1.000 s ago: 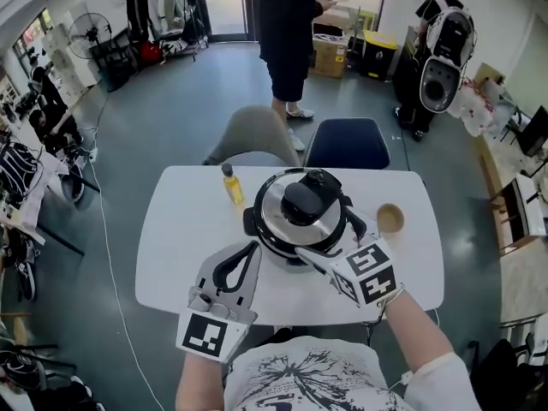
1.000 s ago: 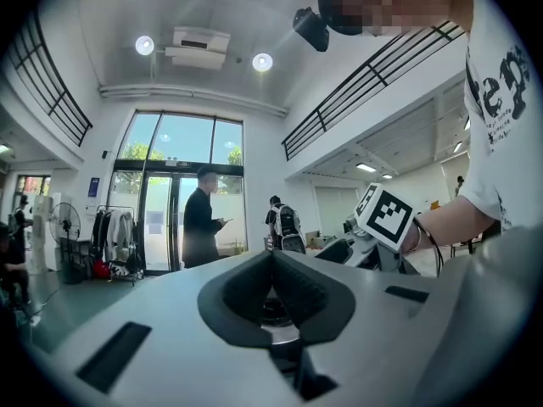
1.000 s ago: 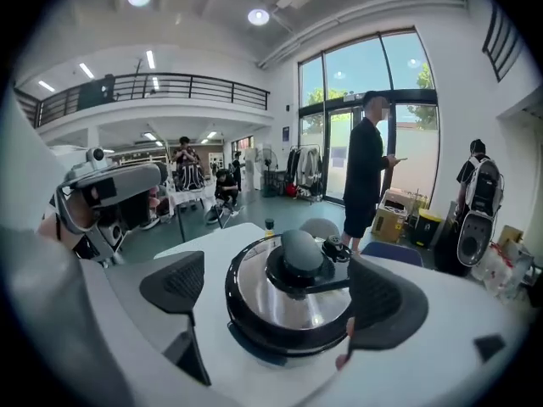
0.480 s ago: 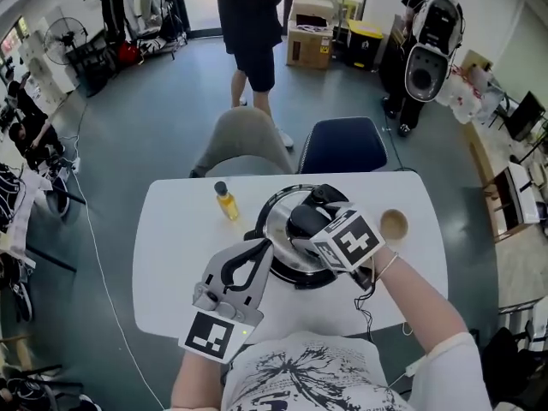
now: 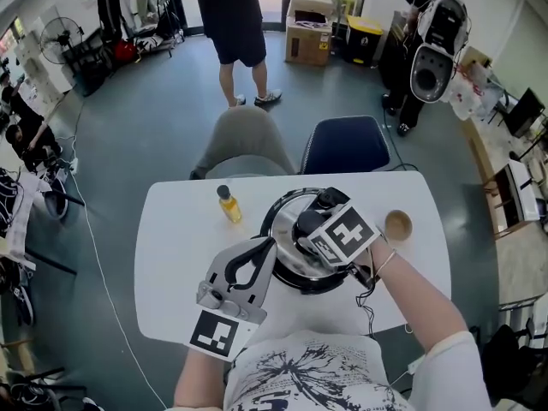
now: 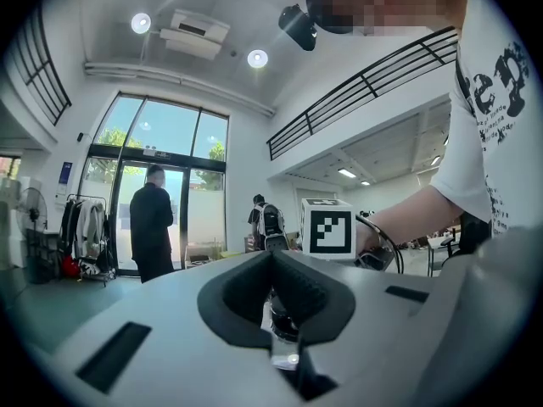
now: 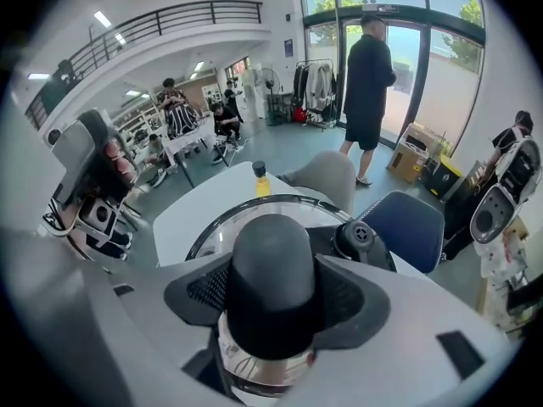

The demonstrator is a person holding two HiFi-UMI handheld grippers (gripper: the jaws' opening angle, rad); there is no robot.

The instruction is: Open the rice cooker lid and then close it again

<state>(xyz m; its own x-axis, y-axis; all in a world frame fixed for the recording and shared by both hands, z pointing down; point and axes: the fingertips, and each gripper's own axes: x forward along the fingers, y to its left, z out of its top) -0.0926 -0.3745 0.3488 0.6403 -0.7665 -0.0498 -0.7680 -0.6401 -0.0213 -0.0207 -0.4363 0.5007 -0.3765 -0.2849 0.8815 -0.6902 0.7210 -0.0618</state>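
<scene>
Closest to you, your left gripper (image 5: 259,248) sits just off the rice cooker (image 5: 295,272), at its near-left side. Its fingers are pressed together at the tips and clamp nothing. They point at the cooker's wall, and whether they touch it cannot be told.

Now the right gripper (image 7: 271,303): it's right on top of the cooker, and its fingers (image 7: 356,299) are clamped round the black knob (image 7: 271,257) at the centre of the lid (image 7: 208,231). One finger sits on each side of the knob, and the knob's rounded top rises above them. The lid lies flat on the cooker, closed. The black steam vent (image 7: 361,240) stands on the lid just beyond the knob, to the right.

The cooker itself stands mid-way across the white table (image 5: 171,255). Left of the cooker and a little farther back is a small yellow bottle (image 5: 228,205), upright and apart from it. To the cooker's right is a small brown cup (image 5: 398,225).

Beyond the cooker, at the table's far edge, stand a grey chair (image 5: 248,139) and a blue chair (image 5: 347,144) side by side. Farther back, a person in dark clothes (image 5: 231,24) stands on the floor.
</scene>
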